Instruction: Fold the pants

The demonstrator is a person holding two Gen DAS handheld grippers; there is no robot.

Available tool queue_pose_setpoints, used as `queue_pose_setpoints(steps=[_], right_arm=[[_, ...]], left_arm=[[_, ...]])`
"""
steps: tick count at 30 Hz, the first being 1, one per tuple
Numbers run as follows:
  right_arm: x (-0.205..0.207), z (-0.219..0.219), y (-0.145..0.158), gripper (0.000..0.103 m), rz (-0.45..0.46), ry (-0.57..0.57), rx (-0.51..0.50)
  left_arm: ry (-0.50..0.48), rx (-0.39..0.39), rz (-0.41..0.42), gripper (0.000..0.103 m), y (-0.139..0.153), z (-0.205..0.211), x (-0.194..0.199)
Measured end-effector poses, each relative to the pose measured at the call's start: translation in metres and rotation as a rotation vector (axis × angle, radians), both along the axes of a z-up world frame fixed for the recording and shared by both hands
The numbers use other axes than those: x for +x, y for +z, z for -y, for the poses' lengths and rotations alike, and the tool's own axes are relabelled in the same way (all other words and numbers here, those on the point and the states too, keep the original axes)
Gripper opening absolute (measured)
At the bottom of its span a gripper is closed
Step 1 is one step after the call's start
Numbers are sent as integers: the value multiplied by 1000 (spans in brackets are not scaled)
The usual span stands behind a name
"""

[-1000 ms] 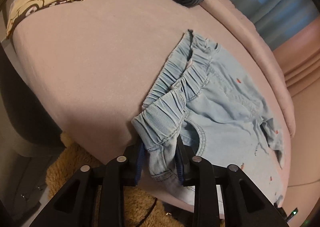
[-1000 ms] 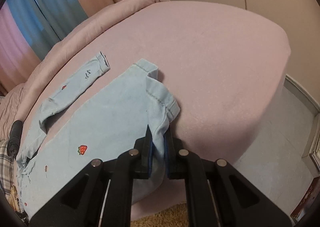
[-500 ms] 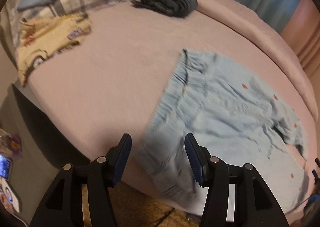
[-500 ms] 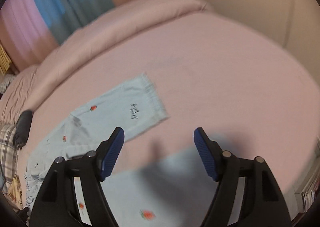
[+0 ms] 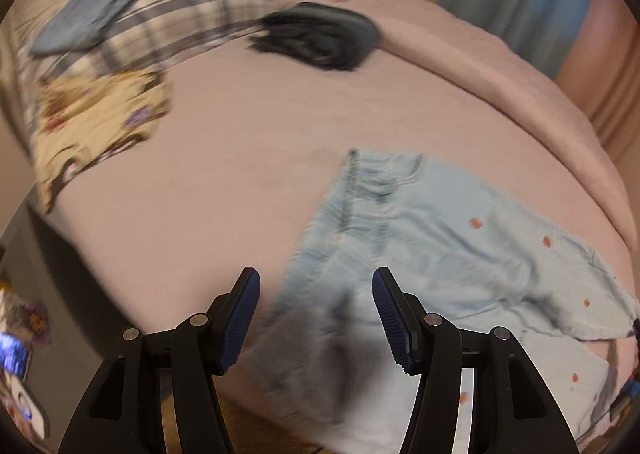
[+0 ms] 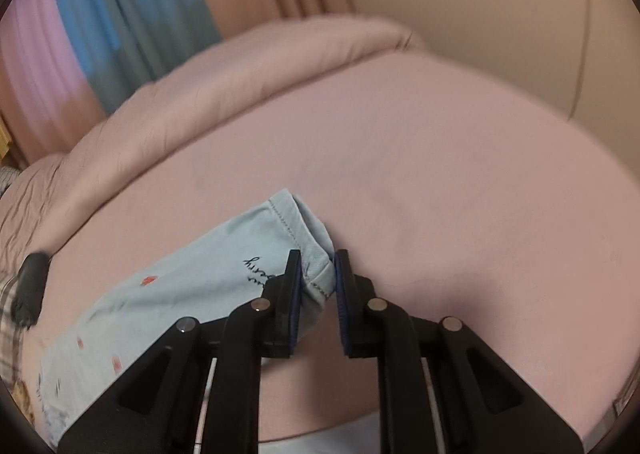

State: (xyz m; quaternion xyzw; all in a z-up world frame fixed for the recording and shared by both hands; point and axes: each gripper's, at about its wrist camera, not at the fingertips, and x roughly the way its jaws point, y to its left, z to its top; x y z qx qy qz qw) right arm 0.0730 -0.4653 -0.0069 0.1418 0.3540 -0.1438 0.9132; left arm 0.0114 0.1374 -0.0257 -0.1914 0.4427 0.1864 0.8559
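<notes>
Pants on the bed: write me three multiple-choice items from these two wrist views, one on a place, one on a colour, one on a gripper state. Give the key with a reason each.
1. Where is the dark bundle of clothes?
A. On the pink bed, far beyond the pants
B. On the floor
C. Between the left gripper's fingers

2. What colour are the pants?
A. Black
B. Light blue with small red marks
C. Plain yellow

3. How does the right gripper stand?
A. Wide open above bare sheet
B. Out of view
C. Closed in on the leg cuff

Key:
1 A, the dark bundle lies on the bed past the pants.
2 B, pale blue cloth with red dots.
3 C, the right gripper has the leg cuff pinched between its fingers; the left gripper is open.
</notes>
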Motion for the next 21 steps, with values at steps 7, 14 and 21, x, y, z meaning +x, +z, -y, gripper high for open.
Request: queue_pose_setpoints(steps=[7, 14, 21], right_arm=[[34, -1, -69, 25, -280, -2, -52], [41, -57, -10, 68, -183, 51, -9], [92, -182, -14, 73, -264, 361, 164]], left_arm=[[-180, -105, 32, 59, -12, 45, 42], [-333, -214, 94, 56, -32, 89, 59], [-316, -240, 20, 25, -70, 98, 66]])
